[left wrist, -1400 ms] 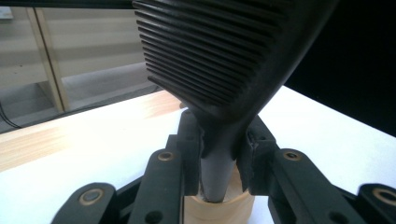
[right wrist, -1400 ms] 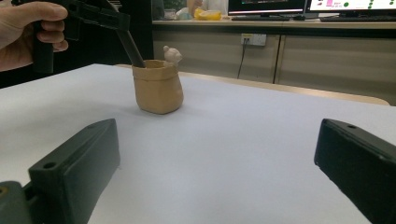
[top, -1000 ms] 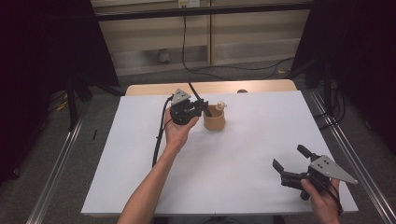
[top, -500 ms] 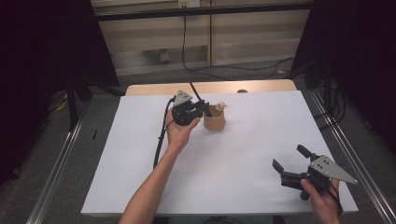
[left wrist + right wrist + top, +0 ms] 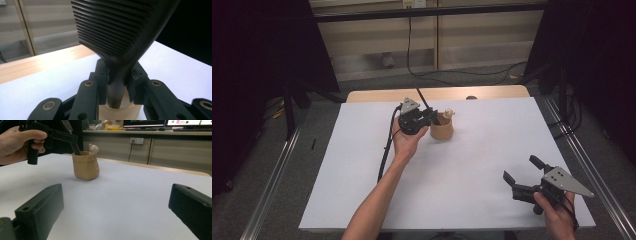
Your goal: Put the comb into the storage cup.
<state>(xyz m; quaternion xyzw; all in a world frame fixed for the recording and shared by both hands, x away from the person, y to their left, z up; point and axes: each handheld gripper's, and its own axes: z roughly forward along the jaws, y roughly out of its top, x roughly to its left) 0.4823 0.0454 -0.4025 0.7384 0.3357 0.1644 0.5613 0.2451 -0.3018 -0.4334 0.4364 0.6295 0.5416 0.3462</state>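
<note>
Between the left gripper (image 5: 117,82)'s fingers (image 5: 100,82) sits the neck of a black ribbed utensil (image 5: 120,32), clamped above the tan holder (image 5: 442,131) at the desk (image 5: 472,165)'s far middle. A clean step calls for a straight vertical move — no tipping the holder. Right gripper (image 5: 524,176) hovers wide, empty; wooden cabinets stand behind.

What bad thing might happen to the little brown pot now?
1. The left gripper is clamped on a black ribbed tool whose handle stands in the tan pot. Lifted at a slant, the handle might catch the rim and tip the pot.
2. A small pale figure sits at the rim, right beside the handle, so it might get knocked.
3. The right gripper waits open, far from the pot, so nothing steadies it.
</note>
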